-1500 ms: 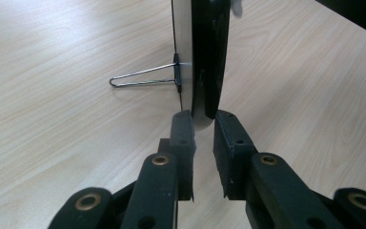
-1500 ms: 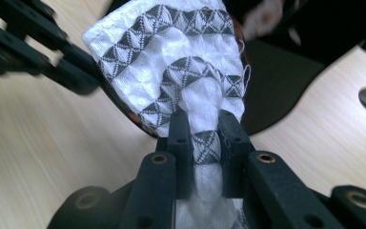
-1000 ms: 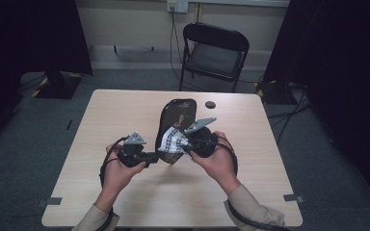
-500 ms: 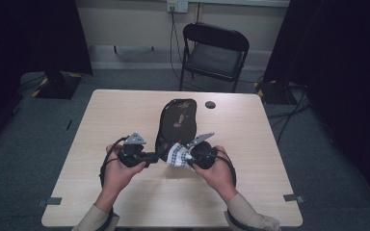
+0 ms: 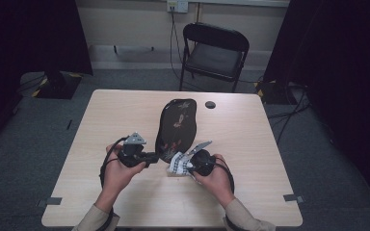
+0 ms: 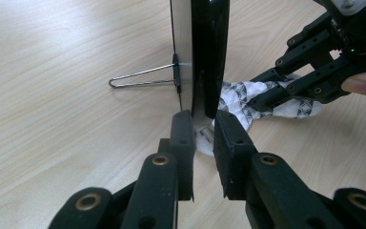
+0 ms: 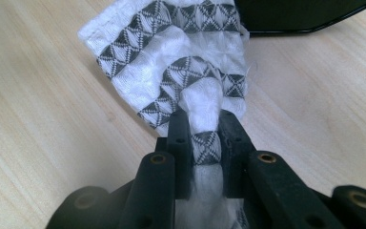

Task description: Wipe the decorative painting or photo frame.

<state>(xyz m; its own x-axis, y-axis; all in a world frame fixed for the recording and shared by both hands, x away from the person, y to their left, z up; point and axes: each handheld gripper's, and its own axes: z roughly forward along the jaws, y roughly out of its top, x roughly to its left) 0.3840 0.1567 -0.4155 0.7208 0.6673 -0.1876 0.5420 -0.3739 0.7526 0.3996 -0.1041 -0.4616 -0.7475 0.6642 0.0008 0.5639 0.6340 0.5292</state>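
My left gripper [image 6: 202, 131] pinches the near edge of the black lacquered panel [image 5: 176, 122], jaws closed on its rim, keeping it propped on its wire stand [image 6: 140, 78]. Right of the panel, my right gripper [image 7: 205, 136] is clamped on the patterned cloth [image 7: 181, 62]. The cloth has dropped from the panel's face to the table [image 5: 265, 139] beside its lower end, so I judge one wiping stroke finished.
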